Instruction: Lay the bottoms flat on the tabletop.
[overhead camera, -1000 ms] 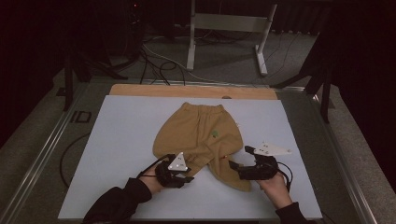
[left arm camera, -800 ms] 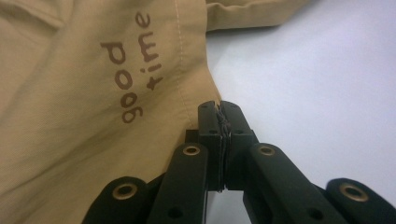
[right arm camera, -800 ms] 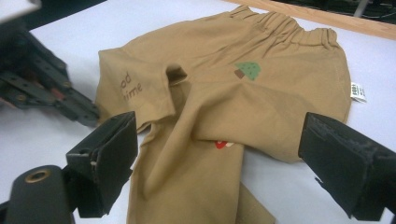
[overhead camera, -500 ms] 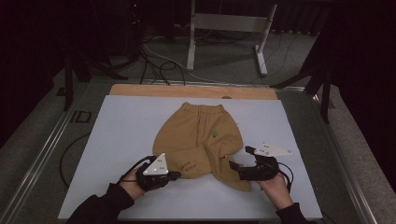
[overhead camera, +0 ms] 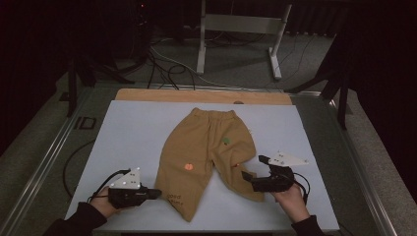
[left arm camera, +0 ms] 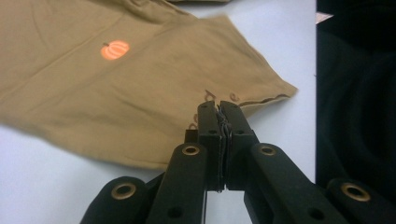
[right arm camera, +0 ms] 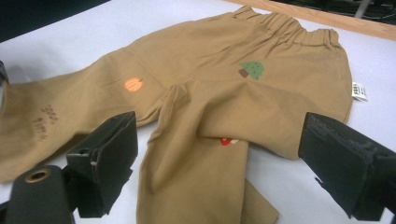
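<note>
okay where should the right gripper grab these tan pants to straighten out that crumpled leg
Probably the hem of the folded leg on the pants, coming in low from the near table edge. That leg is doubled under itself, and the open right gripper already sits beside it.

The trousers point(overhead camera: 206, 147) are tan, printed with an orange pumpkin point(right arm camera: 133, 84), a green tree point(right arm camera: 252, 70) on a brown trunk, a red mark point(right arm camera: 227, 141) and dark lettering point(overhead camera: 173, 198) at six o'clock. The mat point(overhead camera: 123, 132) is pale blue-white; both grippers point(overhead camera: 156, 193) point(overhead camera: 246, 178) are black.
</note>
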`<state>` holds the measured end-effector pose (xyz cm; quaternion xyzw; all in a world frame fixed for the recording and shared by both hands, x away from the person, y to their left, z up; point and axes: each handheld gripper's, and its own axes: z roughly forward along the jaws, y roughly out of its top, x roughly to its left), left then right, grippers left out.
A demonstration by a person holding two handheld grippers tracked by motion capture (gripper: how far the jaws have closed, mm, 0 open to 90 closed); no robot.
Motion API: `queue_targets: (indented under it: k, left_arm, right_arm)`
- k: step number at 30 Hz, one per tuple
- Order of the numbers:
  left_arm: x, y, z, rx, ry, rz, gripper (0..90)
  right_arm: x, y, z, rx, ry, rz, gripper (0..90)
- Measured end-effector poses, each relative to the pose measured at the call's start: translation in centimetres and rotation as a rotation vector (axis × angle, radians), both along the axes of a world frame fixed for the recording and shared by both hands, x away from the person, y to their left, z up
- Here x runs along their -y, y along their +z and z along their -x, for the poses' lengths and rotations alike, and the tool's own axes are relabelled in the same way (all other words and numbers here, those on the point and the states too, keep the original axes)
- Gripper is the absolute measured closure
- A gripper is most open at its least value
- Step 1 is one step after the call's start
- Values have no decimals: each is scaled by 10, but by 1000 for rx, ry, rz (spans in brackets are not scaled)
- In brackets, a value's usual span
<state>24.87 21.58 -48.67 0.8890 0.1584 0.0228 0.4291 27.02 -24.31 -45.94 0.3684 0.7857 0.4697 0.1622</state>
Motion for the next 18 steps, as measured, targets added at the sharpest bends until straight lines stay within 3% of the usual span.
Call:
queue_targets:
  k: [7, 9, 11, 12, 14, 16, 18]
  left_arm:
    - [-17, -1, 2, 0, 1, 14, 875]
    - [-22, -4, 3, -30, -14, 30, 837]
    - [-21, -5, 5, -41, -18, 41, 672]
    - [-21, -5, 6, -36, -11, 46, 533]
    - [-20, -4, 8, -21, 35, 59, 308]
    - [-18, -3, 7, -29, 53, 84, 186]
    - [-16, -2, 7, -25, 91, 112, 126]
  right_arm:
    - [0, 1, 0, -4, -2, 0, 121]
    - [0, 0, 0, -4, 0, 0, 121]
    - [-1, 0, 1, -2, 3, 0, 121]
    - [-1, 0, 1, 0, 9, -1, 121]
    - [-1, 1, 2, 6, 9, -1, 121]
    - [1, 1, 3, 8, 14, -16, 121]
    - [2, 1, 4, 15, 17, -11, 121]
